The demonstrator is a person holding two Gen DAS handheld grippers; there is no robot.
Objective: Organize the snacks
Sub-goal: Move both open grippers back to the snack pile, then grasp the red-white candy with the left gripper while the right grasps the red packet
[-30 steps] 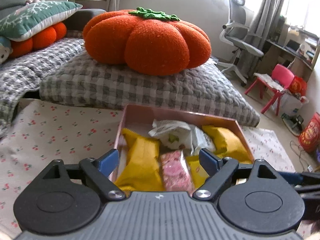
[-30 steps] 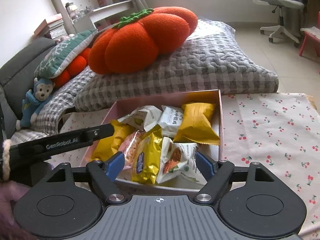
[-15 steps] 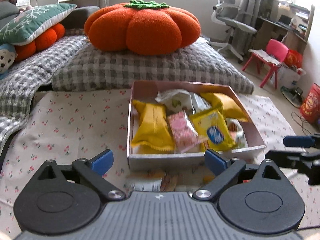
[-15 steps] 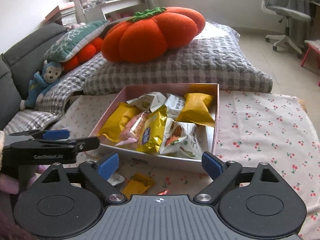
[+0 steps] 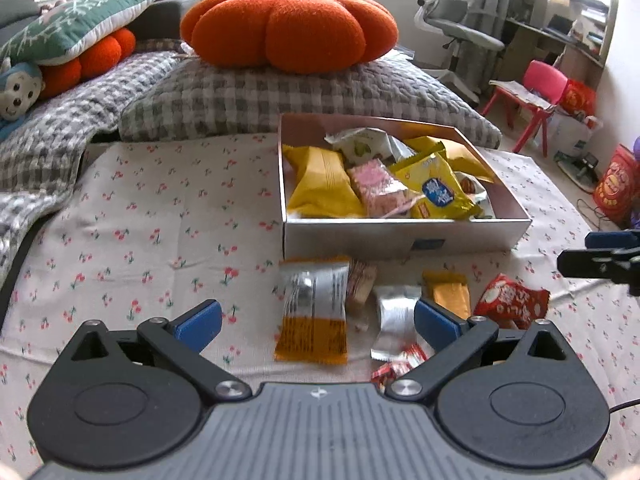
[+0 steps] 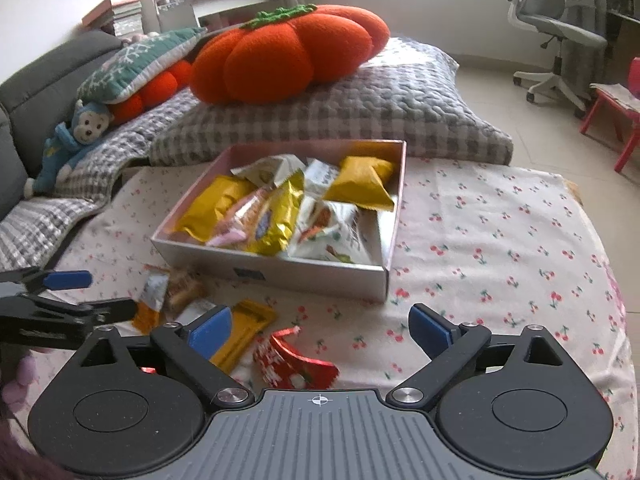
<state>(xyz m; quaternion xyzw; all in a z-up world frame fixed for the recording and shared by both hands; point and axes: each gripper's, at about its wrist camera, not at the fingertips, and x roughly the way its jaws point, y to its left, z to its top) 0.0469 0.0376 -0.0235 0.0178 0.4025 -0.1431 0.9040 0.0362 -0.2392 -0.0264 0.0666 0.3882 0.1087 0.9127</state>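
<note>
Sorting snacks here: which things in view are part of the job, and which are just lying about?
Part of the job:
- pink box with packets already inside
- silver-and-orange packet on the cloth
- gold packet
- red packet
- small silver packet

Just lying about:
- pumpkin cushion
- checked cushion
- monkey toy
- office chair
- red child's chair

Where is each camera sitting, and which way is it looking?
Left wrist: sits on the left gripper, looking forward and down at loose snacks and the snack box; its opening jaws are empty; the right gripper shows at the right edge.
Right wrist: sits on the right gripper, facing the box from its right corner; opening, empty jaws; the left gripper and a bit of hand show at the left.
Both share the box, red wrapper and pumpkin cushion.
</note>
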